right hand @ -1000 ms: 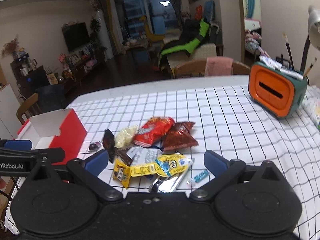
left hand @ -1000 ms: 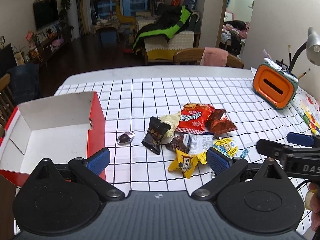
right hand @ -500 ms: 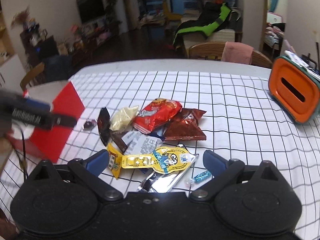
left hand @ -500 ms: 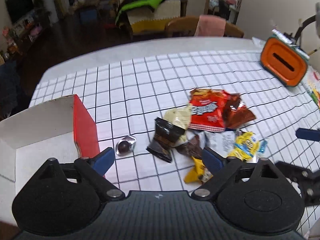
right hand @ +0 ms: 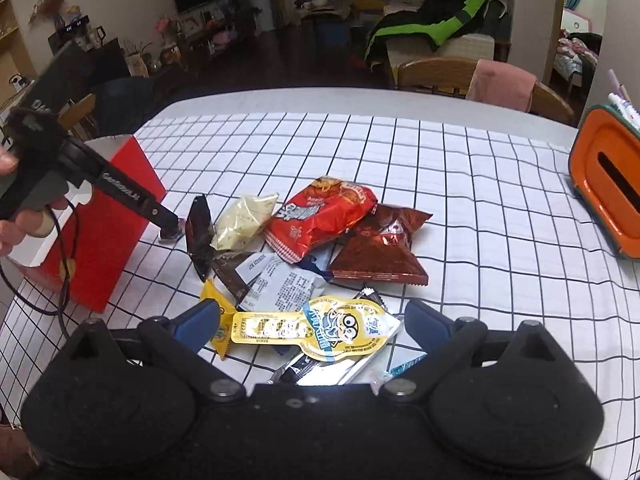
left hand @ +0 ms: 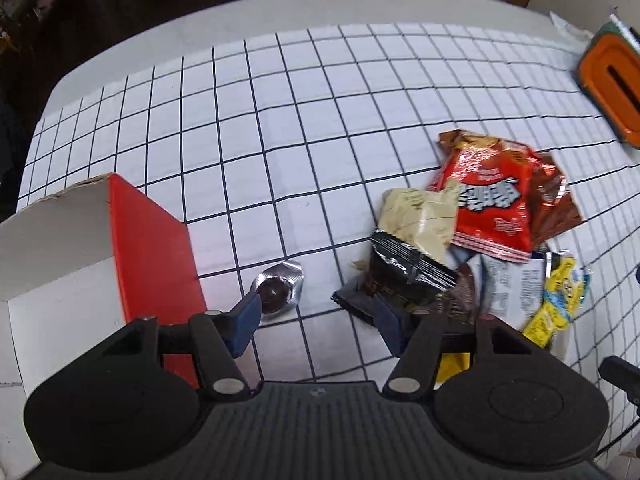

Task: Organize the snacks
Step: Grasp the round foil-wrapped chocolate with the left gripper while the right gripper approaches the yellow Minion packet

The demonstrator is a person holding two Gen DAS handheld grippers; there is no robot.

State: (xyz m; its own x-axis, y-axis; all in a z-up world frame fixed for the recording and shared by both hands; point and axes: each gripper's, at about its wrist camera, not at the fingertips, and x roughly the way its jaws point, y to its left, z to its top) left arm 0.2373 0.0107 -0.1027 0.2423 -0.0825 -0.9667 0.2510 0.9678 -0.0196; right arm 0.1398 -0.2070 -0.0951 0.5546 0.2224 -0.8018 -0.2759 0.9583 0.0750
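Counting one red box (left hand: 152,248) and one foil-wrapped chocolate (left hand: 277,289), round and dark. My left gripper (left hand: 316,320) is closing with nothing between its fingers; my right gripper (right hand: 312,326) gapes wide.

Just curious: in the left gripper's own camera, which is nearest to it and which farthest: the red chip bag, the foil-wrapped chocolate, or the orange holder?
1. Foil-wrapped chocolate, beside the left gripper's closing jaws.
2. Red chip bag, mid-table, right.
3. Orange holder, far right edge.

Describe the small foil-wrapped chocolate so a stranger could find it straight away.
Start at the open red cardboard box on the grid-patterned tablecloth. Between its red wall and the snack pile lies a small silver foil-wrapped chocolate. It alone is round, tiny and sits apart from the pile.
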